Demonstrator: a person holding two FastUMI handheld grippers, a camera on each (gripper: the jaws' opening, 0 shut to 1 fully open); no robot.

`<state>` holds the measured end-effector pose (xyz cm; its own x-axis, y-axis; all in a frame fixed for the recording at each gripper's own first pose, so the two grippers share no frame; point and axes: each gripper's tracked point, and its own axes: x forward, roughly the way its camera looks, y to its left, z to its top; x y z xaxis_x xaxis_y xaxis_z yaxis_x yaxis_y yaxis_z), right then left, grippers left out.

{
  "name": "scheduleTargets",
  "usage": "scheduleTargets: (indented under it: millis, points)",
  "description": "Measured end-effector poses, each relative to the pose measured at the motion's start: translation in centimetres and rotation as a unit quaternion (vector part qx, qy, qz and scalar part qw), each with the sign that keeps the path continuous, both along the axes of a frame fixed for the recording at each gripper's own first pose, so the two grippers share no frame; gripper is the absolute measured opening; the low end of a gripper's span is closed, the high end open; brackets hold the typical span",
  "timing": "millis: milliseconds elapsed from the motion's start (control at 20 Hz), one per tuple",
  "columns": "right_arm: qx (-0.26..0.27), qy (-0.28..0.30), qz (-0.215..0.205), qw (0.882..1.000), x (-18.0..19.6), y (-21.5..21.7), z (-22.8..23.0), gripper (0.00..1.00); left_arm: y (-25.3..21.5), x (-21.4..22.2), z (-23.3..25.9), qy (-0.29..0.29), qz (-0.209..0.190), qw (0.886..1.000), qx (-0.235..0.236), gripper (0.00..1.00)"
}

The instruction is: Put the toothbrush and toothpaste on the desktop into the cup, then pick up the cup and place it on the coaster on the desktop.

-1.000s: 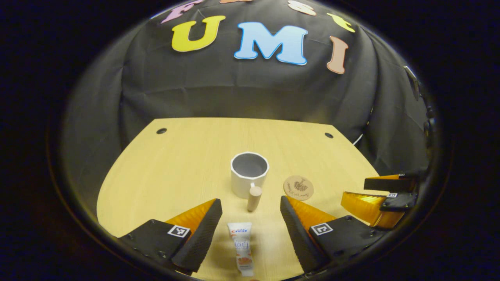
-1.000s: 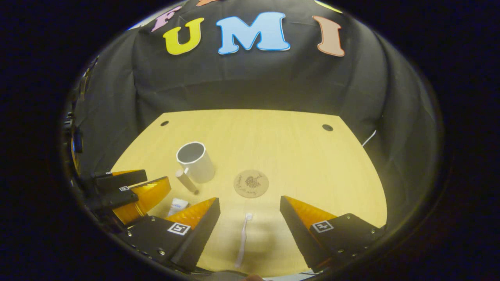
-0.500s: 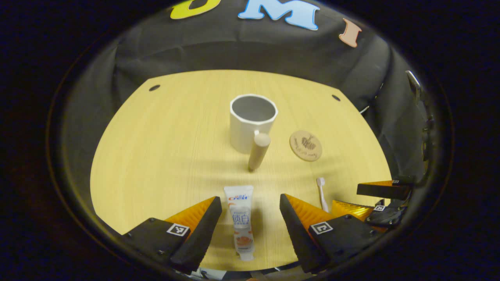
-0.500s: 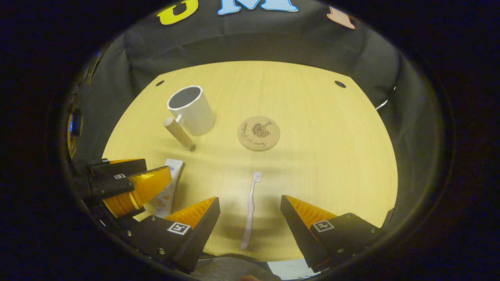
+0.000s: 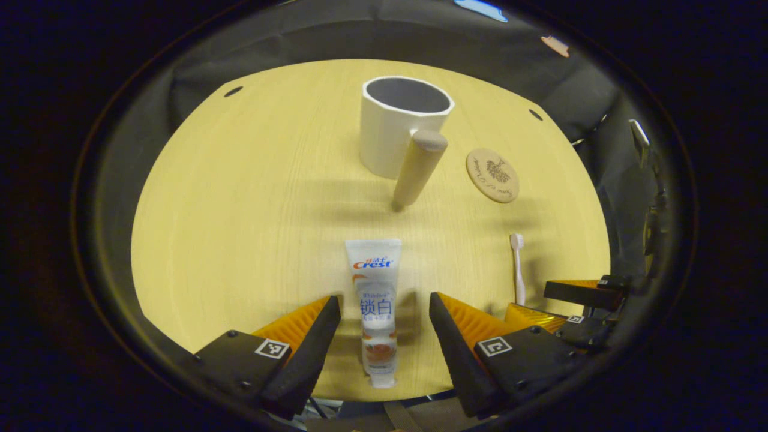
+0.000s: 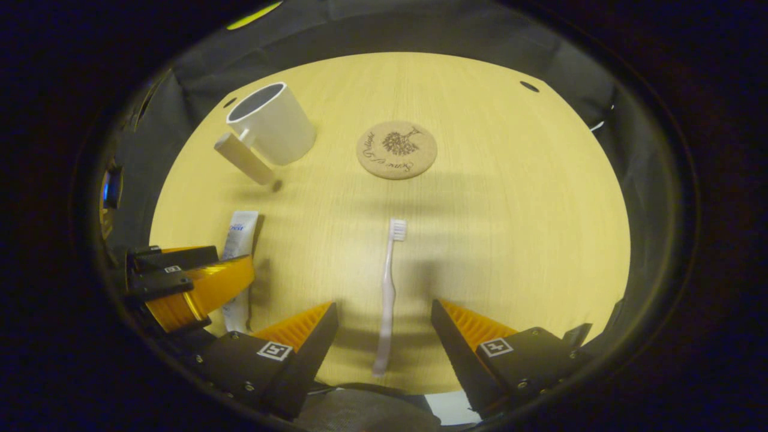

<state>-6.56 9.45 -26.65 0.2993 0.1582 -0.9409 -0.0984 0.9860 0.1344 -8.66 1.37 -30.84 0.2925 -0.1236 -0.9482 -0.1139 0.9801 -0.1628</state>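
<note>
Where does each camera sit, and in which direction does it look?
Left gripper view: rides on the left claw, looking forward and down along its open fingers at the toothpaste lying between them; the right claw shows at the right edge.
Right gripper view: rides on the right claw, looking down at the toothbrush between its open fingers; the left claw shows at the left.
Shared: the wooden desktop, the white cup with its wooden handle, the round coaster, toothpaste and toothbrush.

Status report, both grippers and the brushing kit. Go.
Left gripper open, straddling toothpaste. Right gripper open over toothbrush. Both flat on desktop. Cup empty, coaster bare. Nothing in the way.
</note>
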Motion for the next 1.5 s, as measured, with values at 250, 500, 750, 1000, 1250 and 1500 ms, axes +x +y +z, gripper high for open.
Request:
scheduleTargets:
  millis: [250,500,750,1000,1250,1500]
  points:
    - [0.000,0.013,0.001,1.000,0.3,0.4,-0.9,0.83,0.1,0.1,-0.8,0.018,-0.004,1.000,0.004,0.95]
    - [-0.009,0.021,0.000,1.000,0.7,0.1,-1.4,0.68,0.2,0.0,-1.9,0.031,-0.005,0.999,0.010,0.80]
    - [-0.042,0.028,0.009,0.999,0.2,-0.6,-1.7,0.44,0.6,0.1,-2.0,0.031,-0.015,0.999,0.028,0.67]
    - [-0.041,0.022,0.020,0.999,0.0,-0.8,-1.7,0.13,0.6,0.2,-1.9,0.018,-0.029,0.999,0.042,0.41]
    - [-0.029,0.012,0.013,0.999,0.2,-0.9,-1.8,0.10,0.9,0.3,-1.7,0.003,-0.031,0.999,0.040,0.32]
    - [0.000,-0.010,-0.004,1.000,0.3,-1.4,-1.7,0.04,0.9,0.6,-1.3,-0.027,-0.018,0.999,0.024,0.26]
